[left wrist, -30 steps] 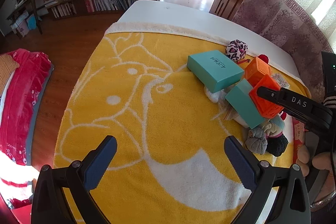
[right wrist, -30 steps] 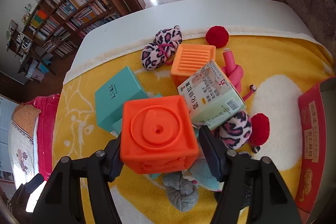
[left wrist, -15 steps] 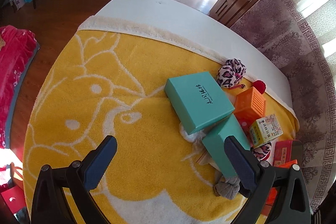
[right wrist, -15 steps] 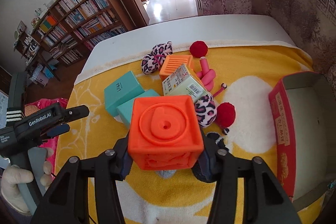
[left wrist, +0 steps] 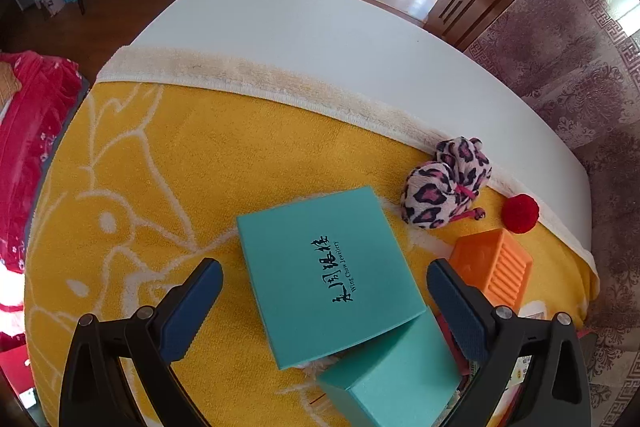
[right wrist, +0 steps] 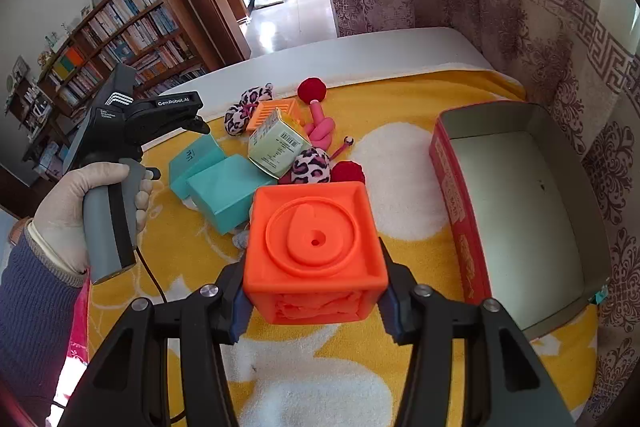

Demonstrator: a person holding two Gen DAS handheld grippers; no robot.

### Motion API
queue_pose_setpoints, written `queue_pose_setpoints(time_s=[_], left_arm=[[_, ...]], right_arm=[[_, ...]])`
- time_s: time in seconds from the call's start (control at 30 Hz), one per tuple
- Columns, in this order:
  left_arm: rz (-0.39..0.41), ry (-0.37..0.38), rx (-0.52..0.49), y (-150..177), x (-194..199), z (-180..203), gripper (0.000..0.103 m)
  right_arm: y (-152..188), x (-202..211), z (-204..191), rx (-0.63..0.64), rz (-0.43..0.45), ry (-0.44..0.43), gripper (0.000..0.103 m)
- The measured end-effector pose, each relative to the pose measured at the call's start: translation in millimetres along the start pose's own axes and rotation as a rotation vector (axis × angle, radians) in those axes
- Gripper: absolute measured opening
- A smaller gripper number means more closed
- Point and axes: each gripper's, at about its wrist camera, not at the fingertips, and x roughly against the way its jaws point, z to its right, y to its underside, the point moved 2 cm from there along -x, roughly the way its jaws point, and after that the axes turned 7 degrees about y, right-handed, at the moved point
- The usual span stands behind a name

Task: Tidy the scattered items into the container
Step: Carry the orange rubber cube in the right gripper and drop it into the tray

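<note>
Now the right gripper has its jaws clamped on both sides of the orange cube, held up above the yellow blanket, just left of the red-walled box, which is open on top. The left gripper hangs over the pile with jaws wide, nothing between the pads, the teal box right below them. A leopard-print scrunchie and a red pompom lie near the blanket's edge on the white worktop.

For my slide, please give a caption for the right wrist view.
Right tongs carry an orange block toward the red box.
</note>
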Motion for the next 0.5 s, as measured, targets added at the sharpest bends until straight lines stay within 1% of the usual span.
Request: queue_pose_setpoints(time_s=[0.13, 0.23, 0.33, 0.37, 0.4, 0.43, 0.47, 0.5], left_arm=[[-0.034, -0.014, 0.06, -2, -15, -5, 0.103], [-0.069, 0.016, 0.096, -3, -26, -9, 0.103], [-0.115, 0.066, 0.14, -2, -36, -14, 0.103], [-0.122, 0.08, 0.154, 0, -37, -17, 0.1], [-0.11, 0.081, 0.152, 0, -35, -18, 0.099], [-0.101, 0.083, 0.145, 1, -33, -18, 0.091], [-0.1, 0.088, 0.136, 1, -30, -18, 0.089], [-0.102, 0.097, 0.135, 2, -29, -18, 0.089]], right_arm=[[5, 6, 13, -0.025, 0.01, 0.035, 0.056], [9, 9, 23, -0.047, 0.009, 0.048, 0.056], [13, 13, 31, -0.066, 0.01, 0.062, 0.056], [14, 14, 33, -0.071, 0.011, 0.065, 0.056], [16, 15, 37, -0.077, 0.012, 0.07, 0.056], [17, 17, 40, -0.082, 0.014, 0.075, 0.056], [18, 18, 43, -0.089, 0.016, 0.078, 0.056], [18, 20, 46, -0.095, 0.018, 0.081, 0.056]])
